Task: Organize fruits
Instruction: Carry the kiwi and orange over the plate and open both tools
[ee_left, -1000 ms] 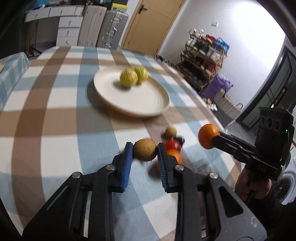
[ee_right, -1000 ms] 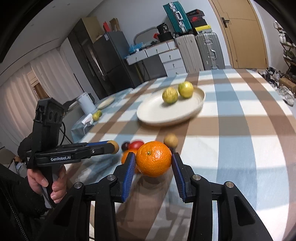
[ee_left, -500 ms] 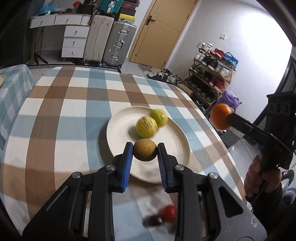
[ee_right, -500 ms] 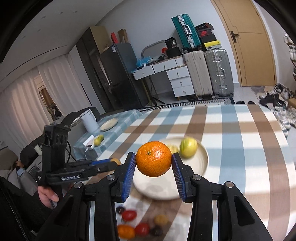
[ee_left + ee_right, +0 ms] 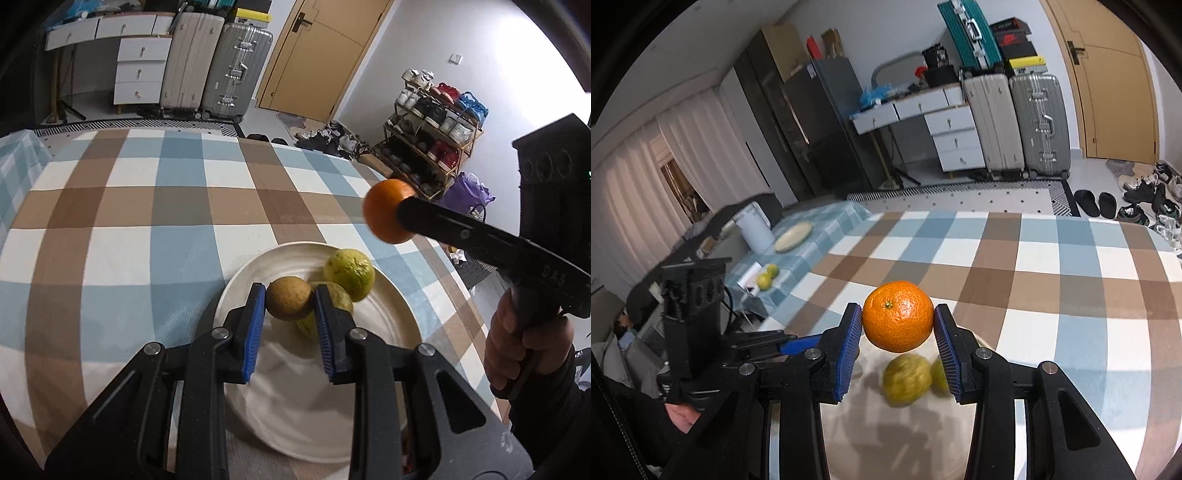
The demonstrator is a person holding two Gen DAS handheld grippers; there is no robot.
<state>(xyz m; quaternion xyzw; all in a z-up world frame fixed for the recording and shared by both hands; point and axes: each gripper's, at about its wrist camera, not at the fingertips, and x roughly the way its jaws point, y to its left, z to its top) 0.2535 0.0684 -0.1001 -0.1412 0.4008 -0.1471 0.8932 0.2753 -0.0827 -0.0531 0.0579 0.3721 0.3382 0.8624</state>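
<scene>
Left gripper (image 5: 289, 306) now over plate (image 5: 391, 295), tomatoes gone

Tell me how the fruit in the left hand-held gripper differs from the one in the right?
The left hand-held gripper holds a brownish-yellow fruit with dull skin; the right hand-held gripper holds a bright orange mandarin with dimpled skin. The mandarin looks larger. Both are round, clamped between blue pads above the white plate.
</scene>
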